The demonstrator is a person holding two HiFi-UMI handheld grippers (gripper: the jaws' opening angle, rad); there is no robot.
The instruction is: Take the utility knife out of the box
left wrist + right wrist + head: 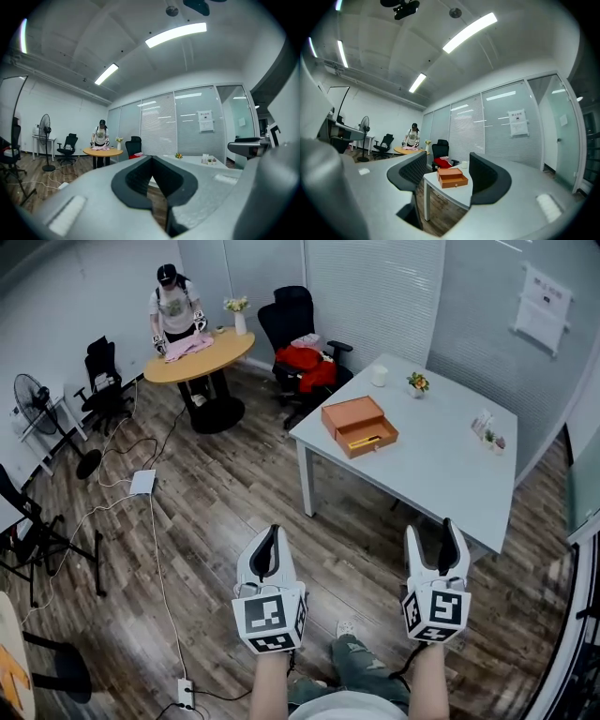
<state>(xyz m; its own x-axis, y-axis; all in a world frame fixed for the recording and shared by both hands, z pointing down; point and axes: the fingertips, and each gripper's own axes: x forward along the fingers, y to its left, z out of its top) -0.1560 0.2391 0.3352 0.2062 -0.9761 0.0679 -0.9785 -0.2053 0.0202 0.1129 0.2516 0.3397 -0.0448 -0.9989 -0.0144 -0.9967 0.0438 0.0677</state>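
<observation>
Utility knife [364,441] in box [351,413], well apart from left gripper [271,538], right gripper [432,538].

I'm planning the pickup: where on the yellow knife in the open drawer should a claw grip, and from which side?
Probably mid-body, across its narrow width, from straight above: the knife lies flat along the open drawer, whose walls block side approaches.
</observation>
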